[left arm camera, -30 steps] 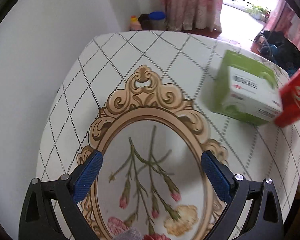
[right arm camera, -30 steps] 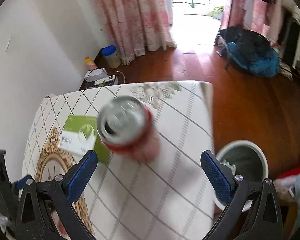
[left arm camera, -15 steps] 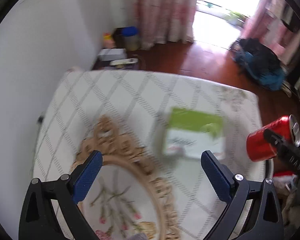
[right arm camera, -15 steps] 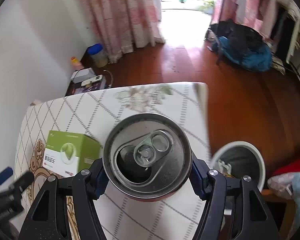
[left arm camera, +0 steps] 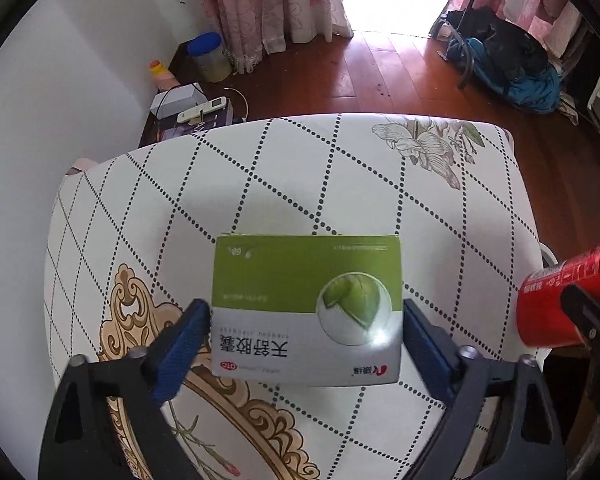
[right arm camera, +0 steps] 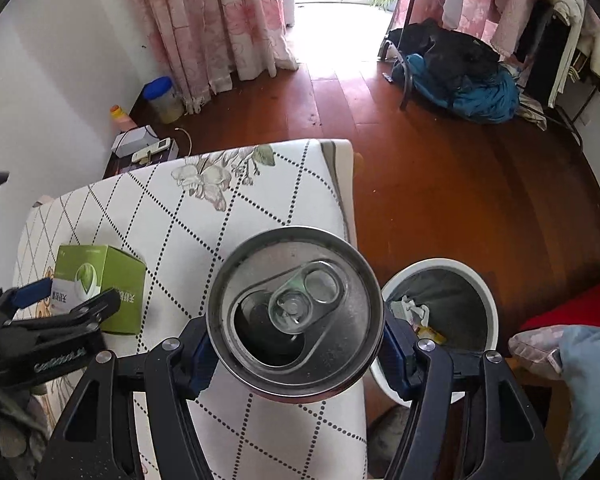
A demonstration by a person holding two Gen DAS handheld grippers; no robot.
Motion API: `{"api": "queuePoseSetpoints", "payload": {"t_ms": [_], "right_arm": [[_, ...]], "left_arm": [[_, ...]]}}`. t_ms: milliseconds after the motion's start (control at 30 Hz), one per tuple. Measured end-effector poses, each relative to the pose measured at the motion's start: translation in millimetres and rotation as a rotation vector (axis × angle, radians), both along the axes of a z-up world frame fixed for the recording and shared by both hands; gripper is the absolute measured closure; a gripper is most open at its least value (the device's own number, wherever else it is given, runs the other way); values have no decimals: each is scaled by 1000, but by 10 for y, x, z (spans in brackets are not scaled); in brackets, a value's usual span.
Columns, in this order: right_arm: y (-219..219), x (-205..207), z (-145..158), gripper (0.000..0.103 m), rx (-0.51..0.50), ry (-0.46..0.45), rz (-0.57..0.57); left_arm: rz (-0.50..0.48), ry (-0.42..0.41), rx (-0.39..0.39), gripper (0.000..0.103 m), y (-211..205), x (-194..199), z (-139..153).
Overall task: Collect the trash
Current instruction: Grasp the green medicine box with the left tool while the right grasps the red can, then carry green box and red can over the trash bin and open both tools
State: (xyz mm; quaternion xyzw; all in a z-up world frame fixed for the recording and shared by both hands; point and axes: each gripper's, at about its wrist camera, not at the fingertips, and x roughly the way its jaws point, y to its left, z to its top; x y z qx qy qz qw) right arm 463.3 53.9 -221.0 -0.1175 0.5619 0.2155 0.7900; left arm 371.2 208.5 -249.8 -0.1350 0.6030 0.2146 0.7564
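Nearest, the right gripper (right arm camera: 296, 350) has its pads clamped on either side of the can (right arm camera: 295, 312), an opened drink can seen from above with its tab up; it is lifted off the table (right arm camera: 260, 216) and hangs over the table's right edge, beside the bin (right arm camera: 488, 296) on the floor to the right. The bin already holds a few scraps of paper and wrapper, so some collecting seems done, and the can looks one short carry from dropped in.

A little farther and to the left, the left gripper (left arm camera: 306, 336) straddles the box (left arm camera: 306, 308), a green-and-white carton that appears to be resting on the table. Its jaws are closing with the box between them, the blue pads right at the box's sides; firm contact is hard to make out, so I judge this grasp not yet complete.

What is left, as far as shown: release the can into the bin, finish gripping the box, and carry it right to the bin. No other trash shows on the farther cloth.
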Motion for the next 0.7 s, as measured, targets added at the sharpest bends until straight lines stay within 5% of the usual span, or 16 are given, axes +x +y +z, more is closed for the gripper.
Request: {"api": "queuePoseSetpoints", "payload": {"t_ms": [400,700], "right_arm": [[62,-46,-27,35,7,13,12],[-65,-133,171,35,49,-7,8]], "left_arm": [[35,-71,50,16,63,-134,197],[81,-206,91,16,-28,-448,731]]}}
